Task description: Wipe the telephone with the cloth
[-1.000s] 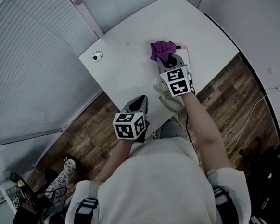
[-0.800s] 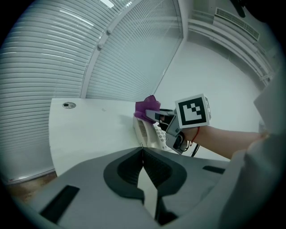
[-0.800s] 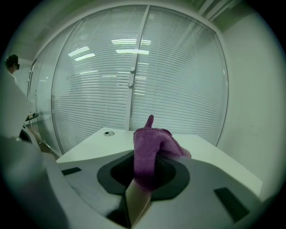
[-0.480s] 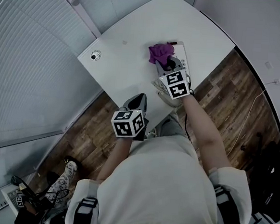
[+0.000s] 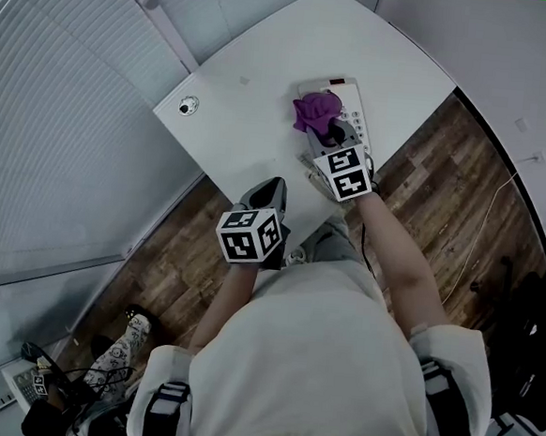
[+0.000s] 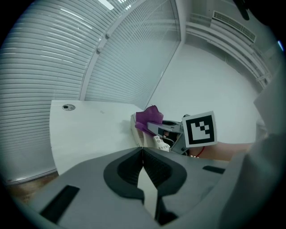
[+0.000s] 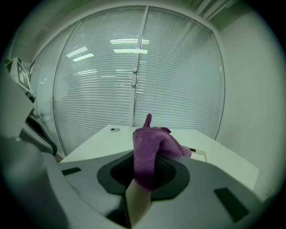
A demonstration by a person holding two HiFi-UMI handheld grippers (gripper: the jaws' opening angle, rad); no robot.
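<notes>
A beige telephone (image 5: 346,103) lies on the white table (image 5: 254,98), near its front right edge. A purple cloth (image 5: 316,111) rests on the phone's keypad side. My right gripper (image 5: 327,132) is shut on the cloth (image 7: 149,147), which bunches up out of the jaws and hides most of the phone (image 7: 199,155). My left gripper (image 5: 272,188) hovers at the table's near edge, left of the phone and apart from it, its jaws shut with nothing in them. From the left gripper (image 6: 142,154) I see the cloth (image 6: 149,116), the phone (image 6: 139,132) and the right gripper's marker cube (image 6: 199,129).
A round cable grommet (image 5: 188,108) sits in the table's left corner. Slatted blinds (image 5: 47,101) line the wall beyond the table. Wooden floor (image 5: 464,180) lies right of the curved table edge, with a thin cable (image 5: 500,197) across it.
My right gripper has drawn the cloth back along the phone toward the person, uncovering the phone's far end. The left gripper has stayed put.
</notes>
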